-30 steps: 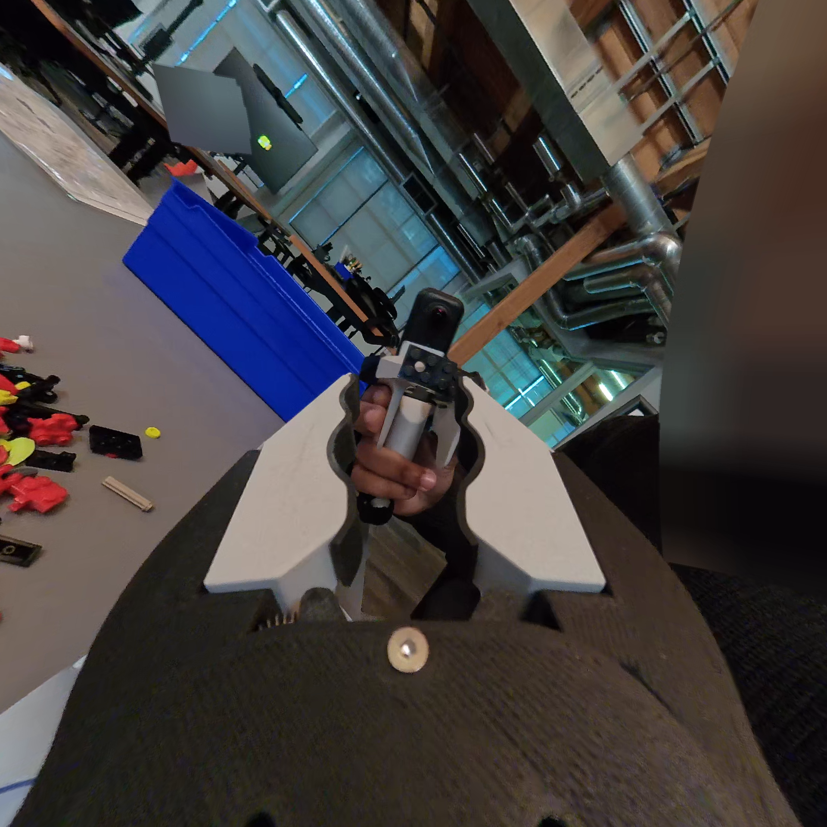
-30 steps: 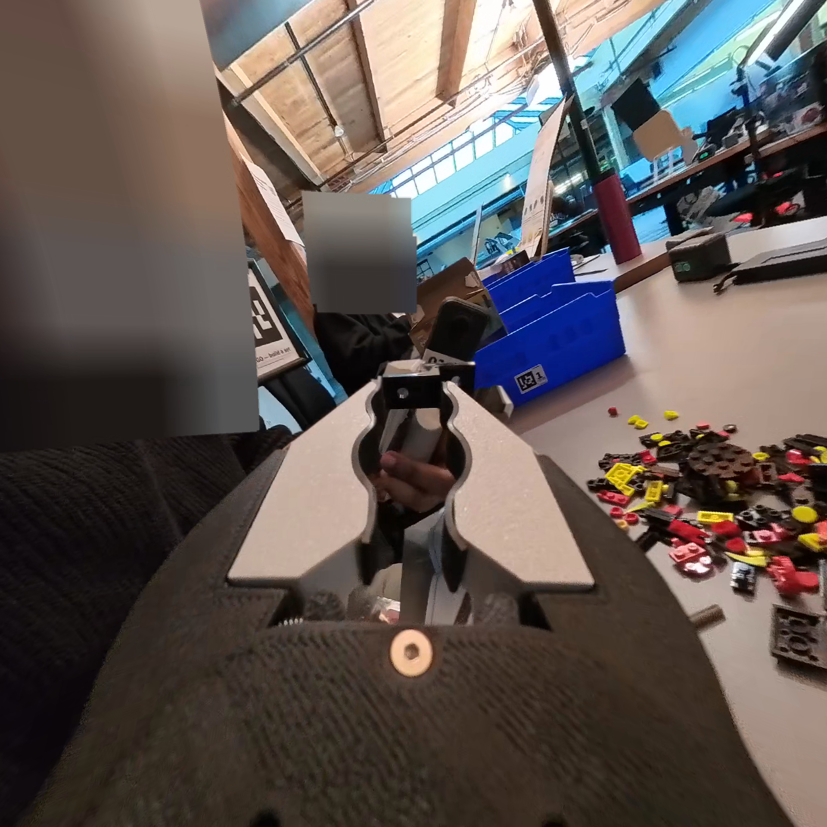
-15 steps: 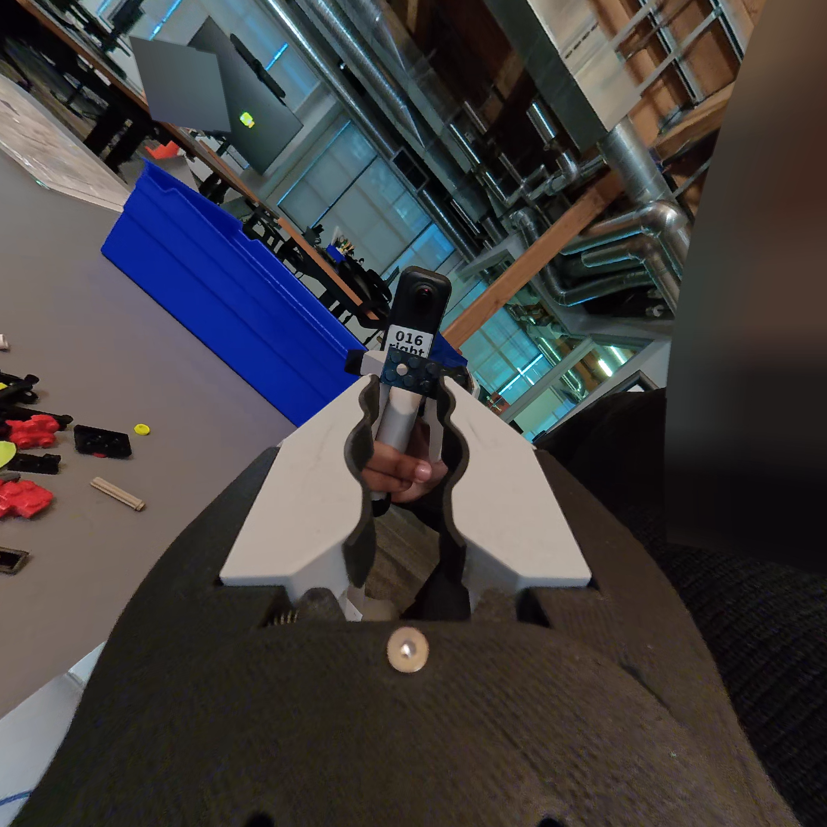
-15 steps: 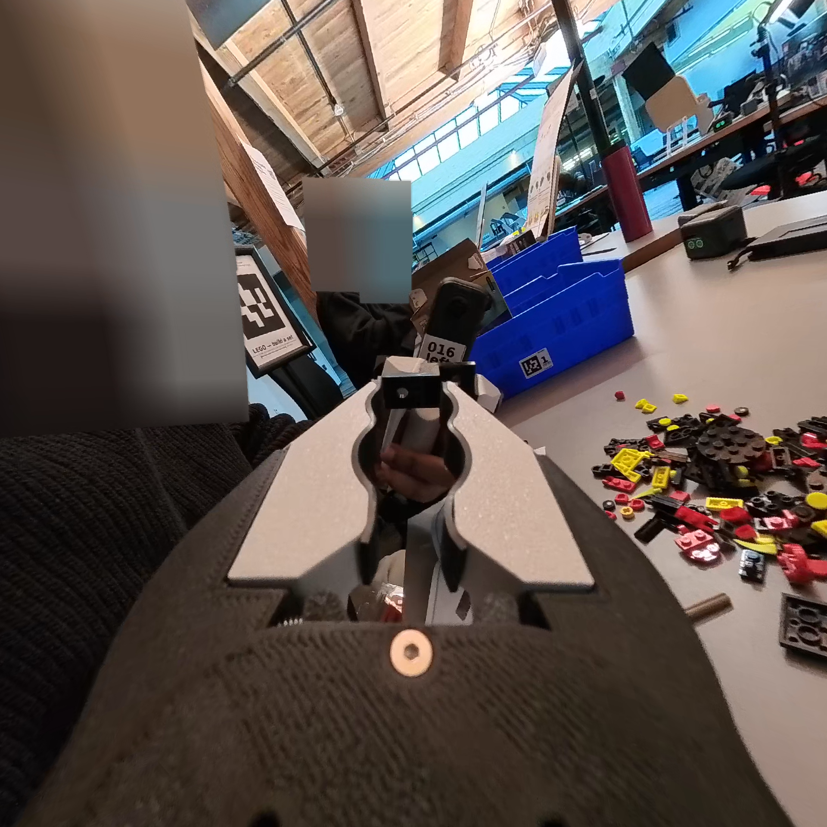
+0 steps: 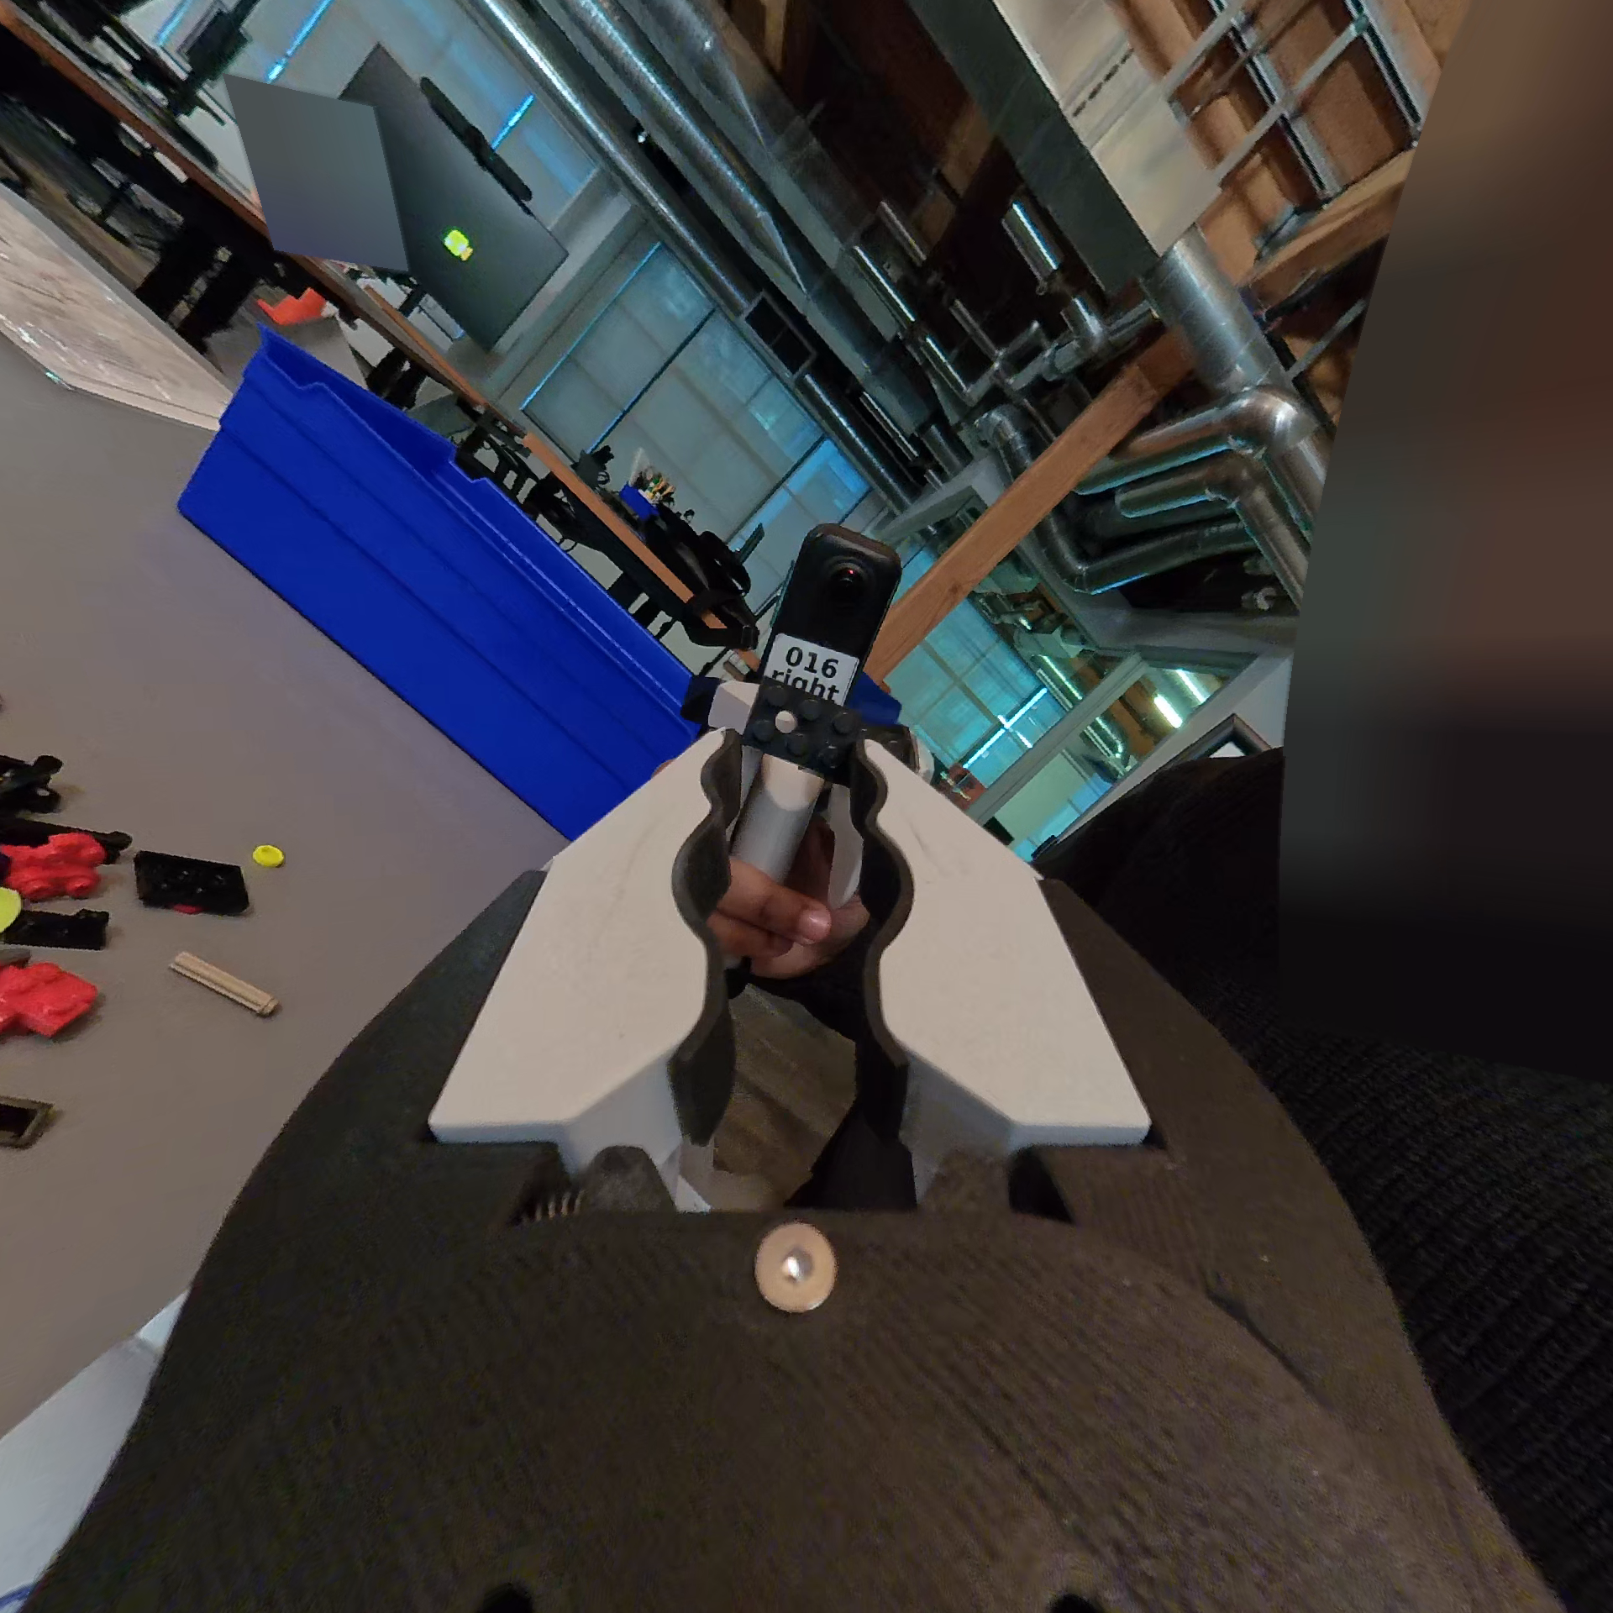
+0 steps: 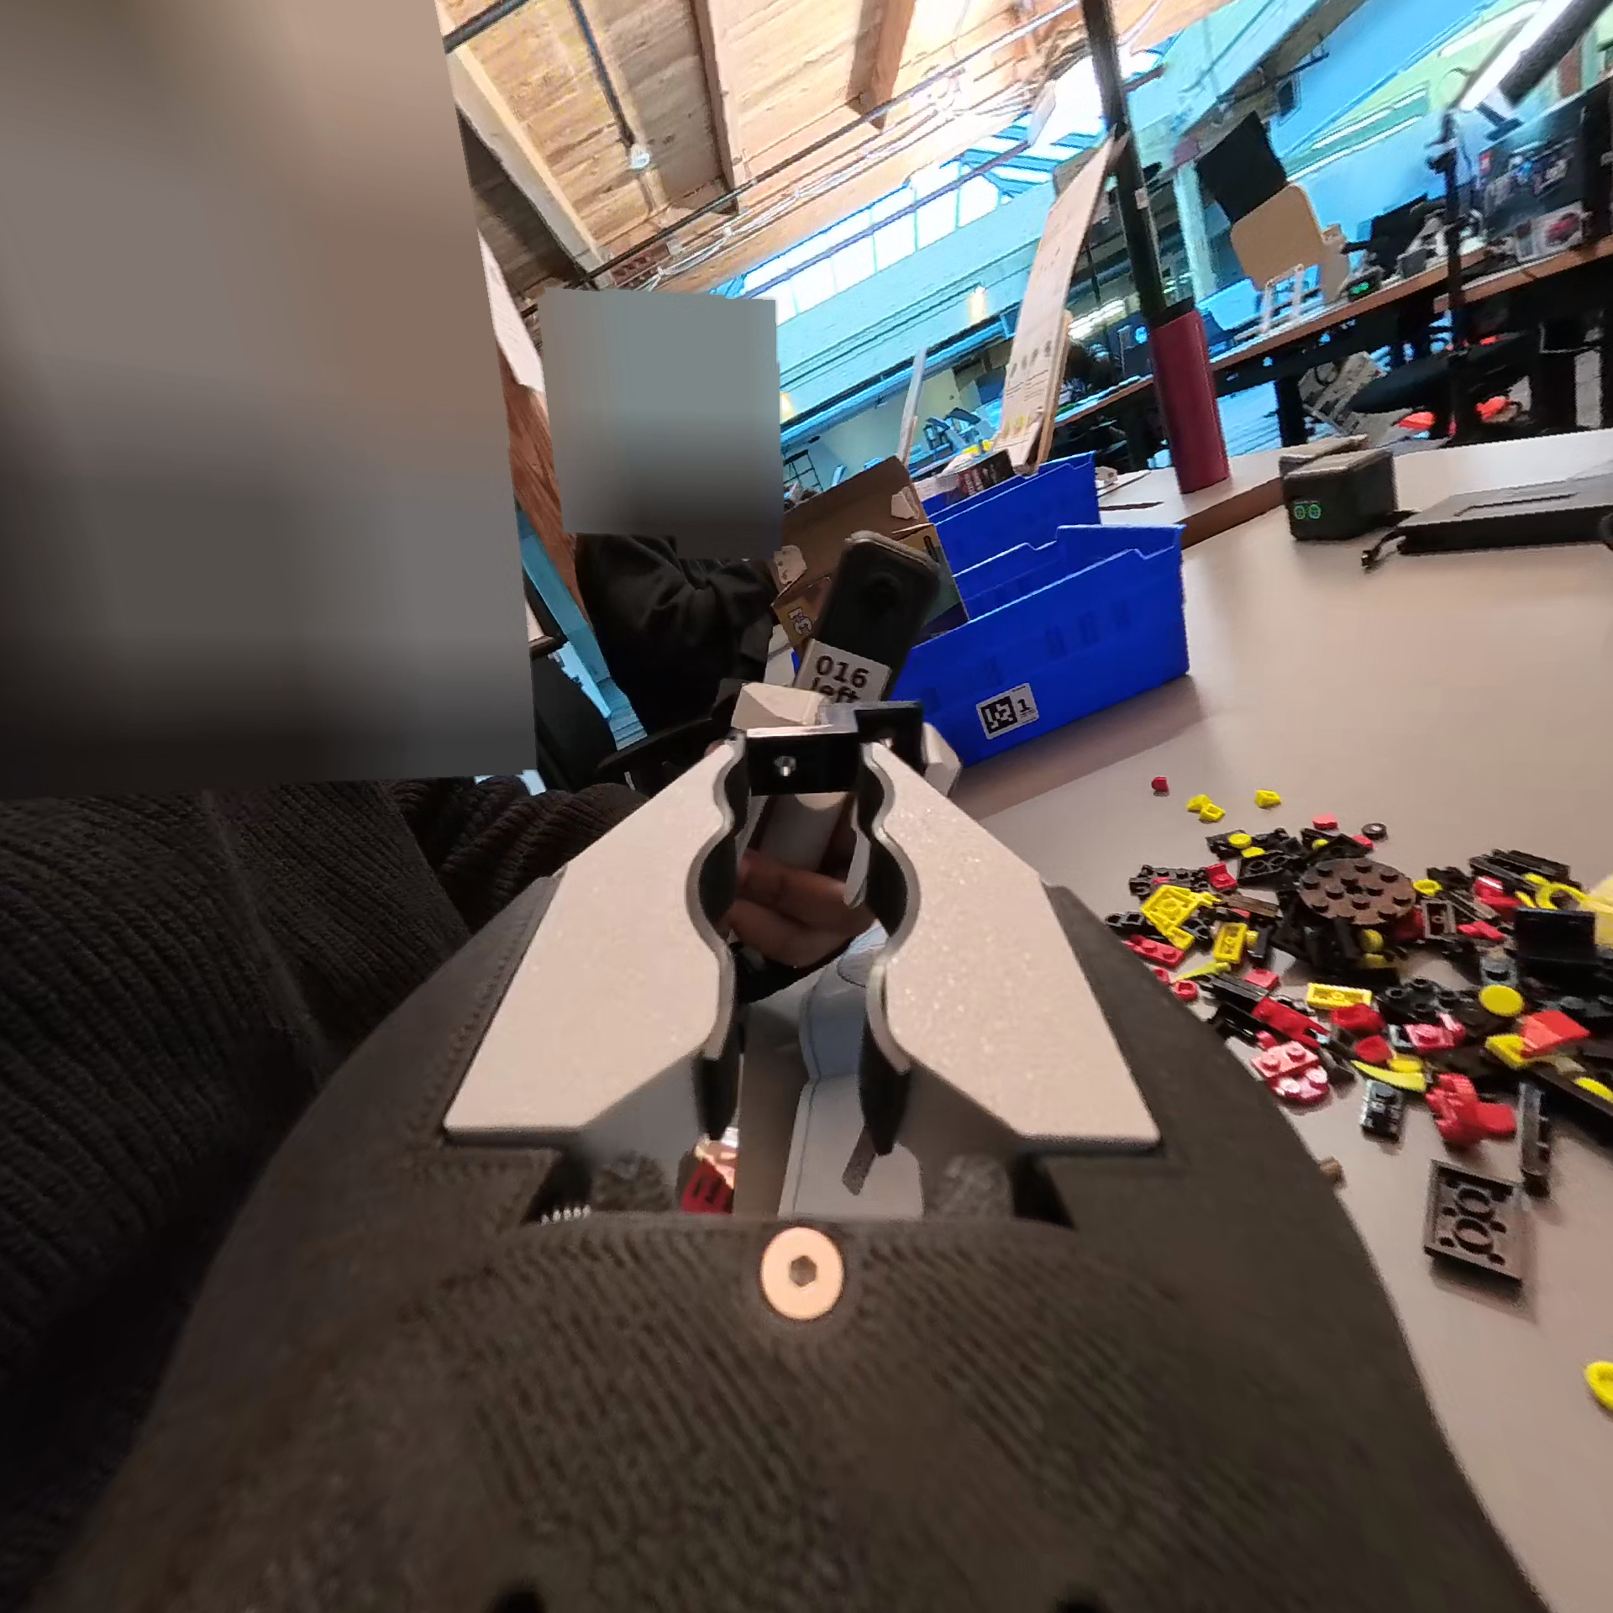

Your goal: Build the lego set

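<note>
Surroundings: blue bin [image 6: 1074, 646] stands beyond your loose bricks [image 6: 1362, 960] on the worktop [image 6: 1309, 742]; each view faces the other tool | Left hand-held gripper [image 5: 799, 742]: pinching a black plate [image 5: 803, 731], long axis crosswise, studs facing you | Right hand-held gripper [image 6: 799, 768]: pinching black brick [image 6: 796, 765], raised off worktop.

- Pile of lego pieces [image 6: 1362, 960]: cut off at right edge in your right wrist view, at left edge in left view.
- Dark plate [image 5: 799, 731] at left gripper [image 5: 794, 759] tips: can't tell whose grip holds it.
- Your hand [image 5: 777, 916]: mostly hidden behind fingers.
</note>
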The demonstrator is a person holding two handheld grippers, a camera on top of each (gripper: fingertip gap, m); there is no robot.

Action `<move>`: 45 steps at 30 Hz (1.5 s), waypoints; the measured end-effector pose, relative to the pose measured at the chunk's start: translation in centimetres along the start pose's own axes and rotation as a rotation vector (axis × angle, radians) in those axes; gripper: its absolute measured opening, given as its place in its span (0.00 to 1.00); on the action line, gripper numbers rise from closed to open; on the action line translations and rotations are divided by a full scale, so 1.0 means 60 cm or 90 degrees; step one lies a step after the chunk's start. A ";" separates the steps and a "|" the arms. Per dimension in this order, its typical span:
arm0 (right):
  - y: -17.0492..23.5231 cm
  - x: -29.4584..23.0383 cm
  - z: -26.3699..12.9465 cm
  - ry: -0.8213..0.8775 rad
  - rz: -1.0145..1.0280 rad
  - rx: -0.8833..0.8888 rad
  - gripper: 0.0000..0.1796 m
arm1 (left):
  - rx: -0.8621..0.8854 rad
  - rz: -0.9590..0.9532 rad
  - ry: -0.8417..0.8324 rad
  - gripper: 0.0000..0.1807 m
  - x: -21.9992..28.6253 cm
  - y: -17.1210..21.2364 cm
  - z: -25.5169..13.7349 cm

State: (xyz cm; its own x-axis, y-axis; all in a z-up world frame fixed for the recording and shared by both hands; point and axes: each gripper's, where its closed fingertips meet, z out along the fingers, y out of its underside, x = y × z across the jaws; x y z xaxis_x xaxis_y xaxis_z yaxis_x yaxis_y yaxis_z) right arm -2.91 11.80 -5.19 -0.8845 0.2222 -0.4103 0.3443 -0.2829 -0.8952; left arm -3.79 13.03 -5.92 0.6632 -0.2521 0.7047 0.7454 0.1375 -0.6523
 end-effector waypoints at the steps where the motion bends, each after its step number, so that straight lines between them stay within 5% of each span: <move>1: 0.001 0.005 0.000 0.007 0.004 0.002 0.13 | 0.001 0.004 -0.007 0.12 -0.003 -0.001 -0.001; 8: -0.016 0.085 -0.038 0.146 0.006 0.031 0.20 | 0.085 0.018 -0.111 0.12 -0.056 -0.066 -0.057; 16: 0.053 0.190 -0.084 0.377 -0.096 -0.191 0.18 | -0.095 0.254 -0.668 0.12 -0.233 -0.088 -0.218; 19: 0.084 0.209 -0.091 0.410 -0.142 -0.280 0.18 | -0.188 0.239 -0.778 0.13 -0.274 -0.064 -0.264; 29: 0.127 0.211 -0.091 0.393 -0.149 -0.375 0.15 | -0.182 0.243 -0.886 0.13 -0.294 -0.087 -0.325; 35: 0.162 0.108 -0.022 0.168 -0.183 -0.392 0.18 | -0.179 0.252 -0.975 0.13 -0.305 -0.106 -0.367; 40: 0.214 0.067 0.000 0.131 -0.247 -0.470 0.35 | -0.149 0.258 -0.959 0.33 -0.300 -0.121 -0.363; 45: 0.226 0.070 0.006 0.157 -0.212 -0.470 0.42 | -0.114 0.281 -0.848 0.34 -0.265 -0.127 -0.292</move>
State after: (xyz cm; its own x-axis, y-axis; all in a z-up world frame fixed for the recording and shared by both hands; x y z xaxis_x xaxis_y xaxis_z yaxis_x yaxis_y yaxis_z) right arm -2.07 8.53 -19.02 -0.9119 0.4068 -0.0541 0.2707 0.4972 -0.8243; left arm -21.19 -0.78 -17.04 0.4776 0.8726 0.1025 0.5110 -0.1810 -0.8403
